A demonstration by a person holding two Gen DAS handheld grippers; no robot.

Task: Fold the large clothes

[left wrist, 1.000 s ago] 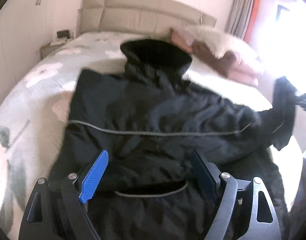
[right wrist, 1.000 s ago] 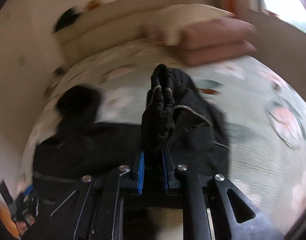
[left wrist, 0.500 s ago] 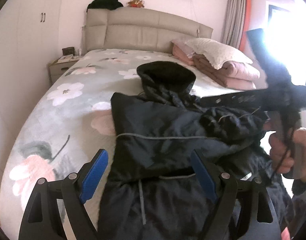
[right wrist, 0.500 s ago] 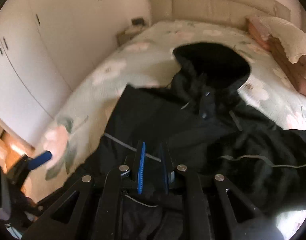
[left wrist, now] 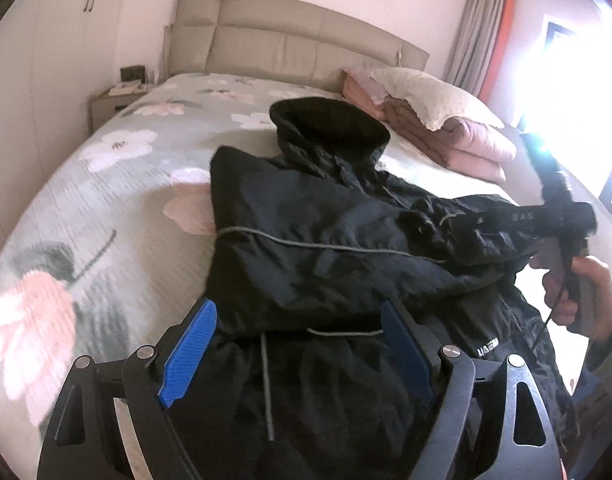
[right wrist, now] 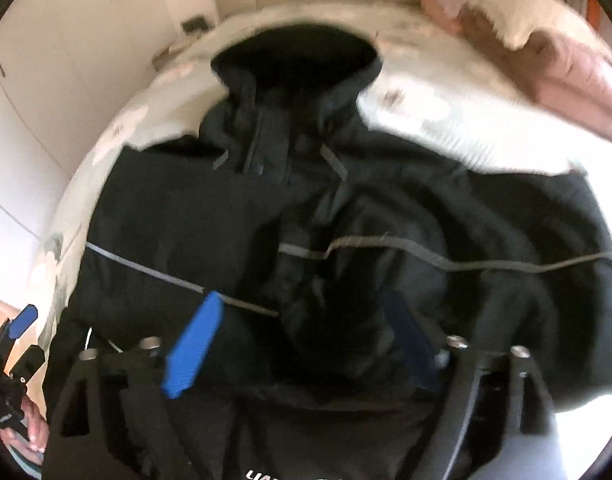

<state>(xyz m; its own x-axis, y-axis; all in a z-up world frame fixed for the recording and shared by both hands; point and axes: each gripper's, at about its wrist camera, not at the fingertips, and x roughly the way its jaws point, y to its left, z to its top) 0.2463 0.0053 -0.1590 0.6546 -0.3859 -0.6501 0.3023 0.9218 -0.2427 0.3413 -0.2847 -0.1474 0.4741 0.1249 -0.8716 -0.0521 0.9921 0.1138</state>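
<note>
My right gripper (right wrist: 298, 344) had just sprung its jaws wide, pads clear of the bunched sleeve lying between them; half a second before it was pinched shut. My left gripper (left wrist: 298, 356) hung spread and empty over the hem of the black jacket (left wrist: 325, 248), which sprawled across the floral bedspread (left wrist: 106, 200), hood toward the padded headboard (left wrist: 290, 48). Right of the jacket sat folded pink bedding (left wrist: 465, 140); left of it, a nightstand (left wrist: 114, 100) and white wardrobes (left wrist: 58, 40). The sleeve, lifted a second earlier, now lay dropped on the jacket.
</note>
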